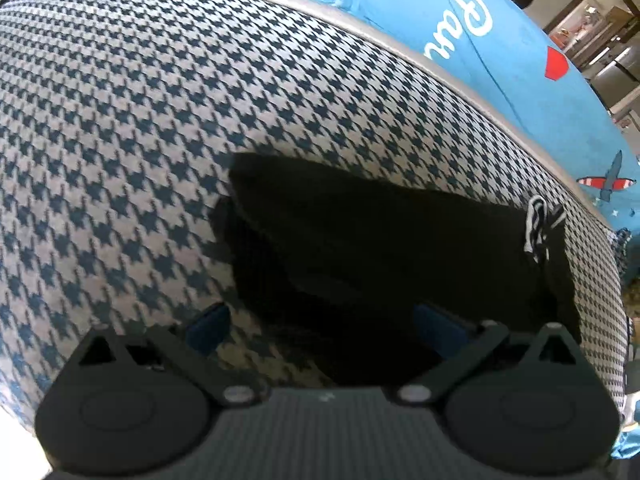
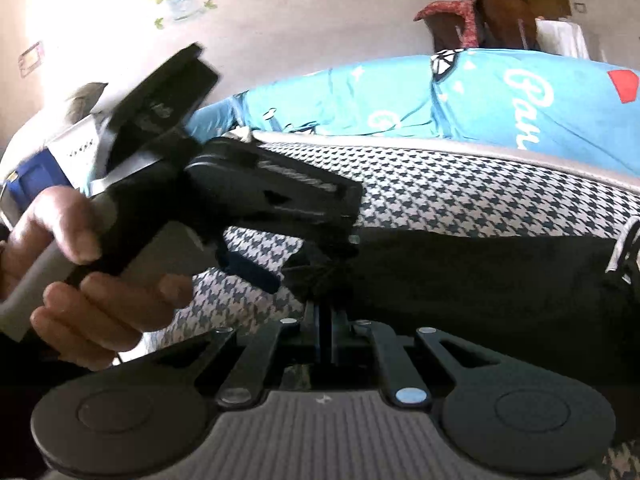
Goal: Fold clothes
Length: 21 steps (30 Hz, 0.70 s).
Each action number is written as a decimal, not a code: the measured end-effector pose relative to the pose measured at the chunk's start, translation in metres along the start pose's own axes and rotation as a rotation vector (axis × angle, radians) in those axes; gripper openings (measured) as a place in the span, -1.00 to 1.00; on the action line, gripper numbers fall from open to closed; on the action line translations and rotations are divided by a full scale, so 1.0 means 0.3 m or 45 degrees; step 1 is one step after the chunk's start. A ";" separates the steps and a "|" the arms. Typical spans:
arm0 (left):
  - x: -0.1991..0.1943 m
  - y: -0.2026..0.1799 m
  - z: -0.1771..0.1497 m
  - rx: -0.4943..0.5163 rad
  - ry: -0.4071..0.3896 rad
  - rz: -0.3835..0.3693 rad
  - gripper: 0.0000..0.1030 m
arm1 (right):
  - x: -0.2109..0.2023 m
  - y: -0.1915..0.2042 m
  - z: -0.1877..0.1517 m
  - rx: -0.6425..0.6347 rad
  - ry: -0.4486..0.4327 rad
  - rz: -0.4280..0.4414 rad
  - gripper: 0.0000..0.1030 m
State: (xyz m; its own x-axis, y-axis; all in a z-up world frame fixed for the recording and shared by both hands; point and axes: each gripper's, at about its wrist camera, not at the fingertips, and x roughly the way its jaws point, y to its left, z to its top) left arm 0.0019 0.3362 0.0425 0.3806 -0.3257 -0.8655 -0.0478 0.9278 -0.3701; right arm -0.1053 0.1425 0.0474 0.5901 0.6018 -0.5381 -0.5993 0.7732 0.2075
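Observation:
A black garment [image 1: 380, 248] with a black-and-white drawstring [image 1: 538, 228] lies on a houndstooth cushion [image 1: 120, 120]. My left gripper [image 1: 324, 328] is open just over the garment's near left end; its right blue pad [image 1: 440, 326] is against the black cloth and its left pad [image 1: 208, 326] is over the cushion. In the right wrist view, my right gripper [image 2: 322, 320] is shut on a bunched edge of the black garment [image 2: 480, 280]. The left gripper [image 2: 300, 258], held by a hand [image 2: 80, 280], hovers open right above that pinch. The drawstring [image 2: 624, 248] shows at the far right.
A blue printed sheet [image 1: 500, 60] [image 2: 520, 96] lies behind the houndstooth cushion [image 2: 460, 192]. A blue-and-white box [image 2: 40, 168] sits at the far left. Dark wooden furniture [image 2: 500, 20] stands by the wall beyond the sheet.

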 end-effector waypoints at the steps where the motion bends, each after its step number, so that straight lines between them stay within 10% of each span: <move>1: 0.006 -0.005 -0.003 0.007 0.010 -0.015 0.77 | 0.003 0.006 -0.005 -0.021 0.007 -0.001 -0.88; 6: 0.028 -0.025 -0.014 0.036 0.046 -0.041 0.36 | 0.027 0.054 -0.033 -0.144 0.056 -0.001 -0.87; 14: 0.019 -0.028 -0.017 0.034 0.039 -0.081 0.32 | 0.061 0.110 -0.091 -0.299 0.106 -0.037 -0.31; 21: 0.010 -0.027 -0.013 0.026 0.041 -0.077 0.32 | 0.108 0.106 -0.099 -0.320 0.091 -0.108 -0.26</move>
State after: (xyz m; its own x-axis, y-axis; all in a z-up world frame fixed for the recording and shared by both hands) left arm -0.0002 0.3271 0.0416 0.3527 -0.3864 -0.8522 -0.0067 0.9097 -0.4153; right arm -0.1214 0.1805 0.0122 0.6096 0.5142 -0.6032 -0.6699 0.7410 -0.0453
